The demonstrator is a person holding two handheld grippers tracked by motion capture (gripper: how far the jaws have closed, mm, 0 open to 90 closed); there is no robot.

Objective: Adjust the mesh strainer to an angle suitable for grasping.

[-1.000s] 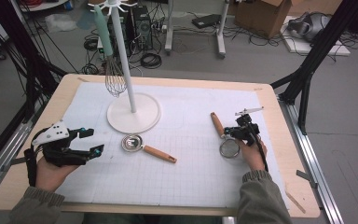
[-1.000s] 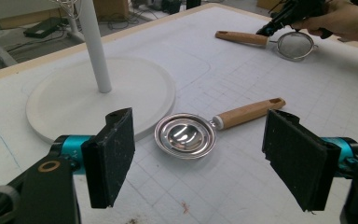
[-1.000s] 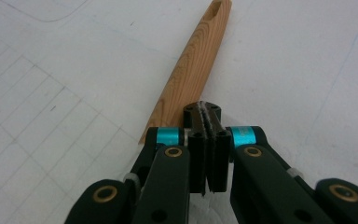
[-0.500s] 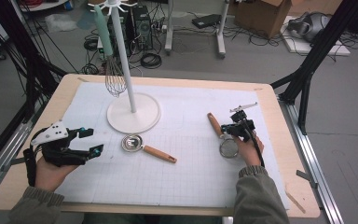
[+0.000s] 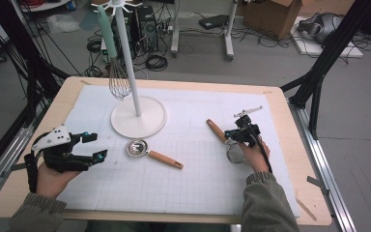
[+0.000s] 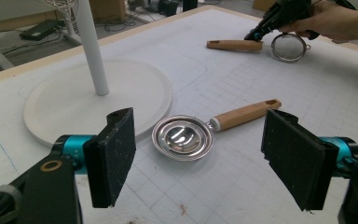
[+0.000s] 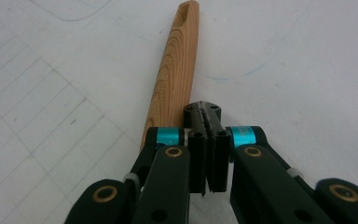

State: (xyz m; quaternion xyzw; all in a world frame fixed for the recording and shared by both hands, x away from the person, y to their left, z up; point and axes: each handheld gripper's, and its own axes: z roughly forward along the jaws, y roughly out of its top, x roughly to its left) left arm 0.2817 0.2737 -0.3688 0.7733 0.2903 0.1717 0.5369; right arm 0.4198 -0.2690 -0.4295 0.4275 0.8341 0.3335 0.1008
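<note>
A pale wooden tabletop (image 5: 290, 145) under a white gridded mat (image 5: 198, 169) stands on a grey floor (image 5: 357, 121) strewn with black cables (image 5: 154, 62), beside a cardboard box (image 5: 270, 17) and black frame legs (image 5: 319, 72).

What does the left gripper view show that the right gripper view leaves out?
Left gripper view: the left gripper open, a metal scoop with a wooden handle, the white stand base, the strainer's mesh bowl and a hand. Right gripper view: the right gripper shut, seen close up. Both: the strainer's wooden handle and the gridded mat.
</note>
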